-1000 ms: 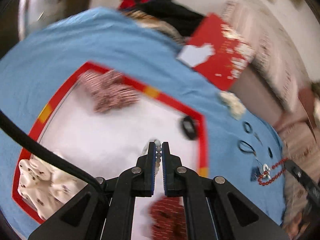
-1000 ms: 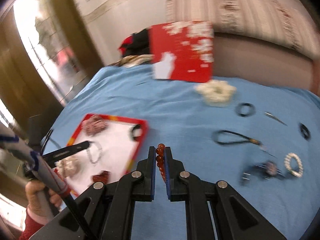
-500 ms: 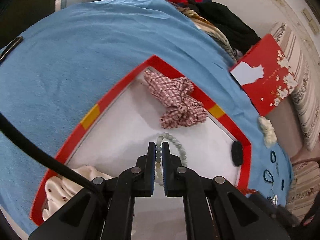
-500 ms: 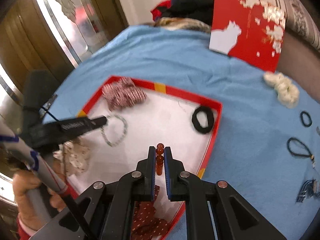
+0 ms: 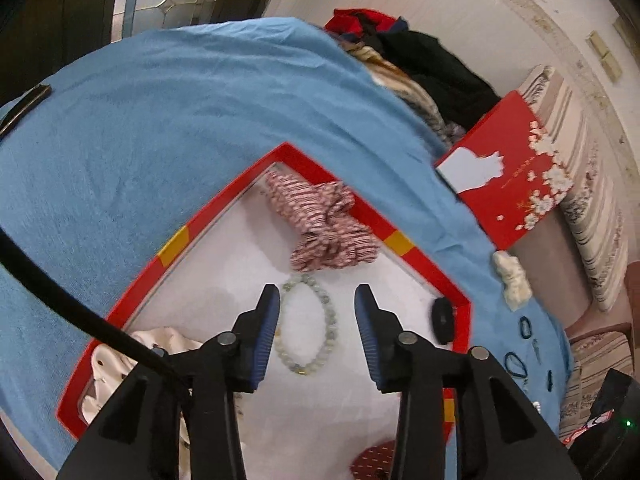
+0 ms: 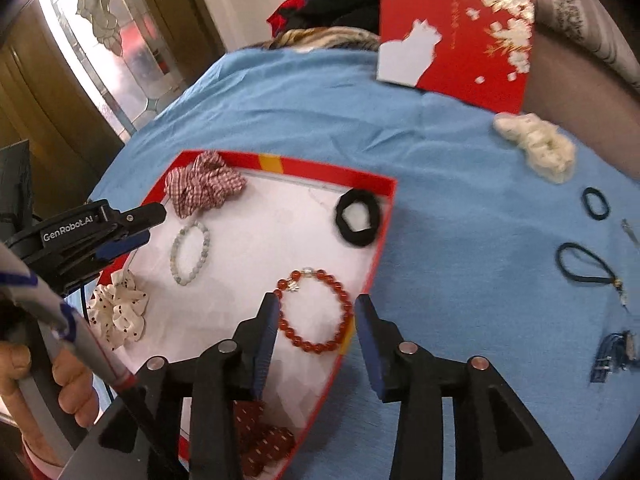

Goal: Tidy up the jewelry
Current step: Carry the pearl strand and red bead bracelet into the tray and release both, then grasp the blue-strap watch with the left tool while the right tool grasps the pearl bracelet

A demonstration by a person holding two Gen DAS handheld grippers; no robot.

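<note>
- Jewelry lies in the red-rimmed tray (image 6: 320, 172) with a white floor, which sits on a blue cloth (image 6: 440, 184).
- Pale green bead bracelet (image 5: 308, 322) lies flat on the tray floor between the parted fingers of the left gripper (image 5: 316, 300), its left side just beside the left blue pad; nothing is held.
- Red bead bracelet (image 6: 316, 312) with a small silver charm at its top lies flat in the gap of the right gripper (image 6: 316, 308), whose fingers stand wide apart and empty; its lower right edge overlaps the tray rim.
- In the right wrist view the pale bracelet (image 6: 190, 252) is a closed oval of round beads, lying just right of the left gripper's fingertips.
- Also in the tray: a red-and-white checked scrunchie (image 6: 204, 188) at the far corner, a black scrunchie (image 6: 358, 216), a white dotted scrunchie (image 6: 118, 312), and a dark red dotted one (image 6: 260, 440) near the camera.
- Out on the cloth lie a cream scrunchie (image 6: 536, 146) and black hair ties (image 6: 596, 204).
</note>
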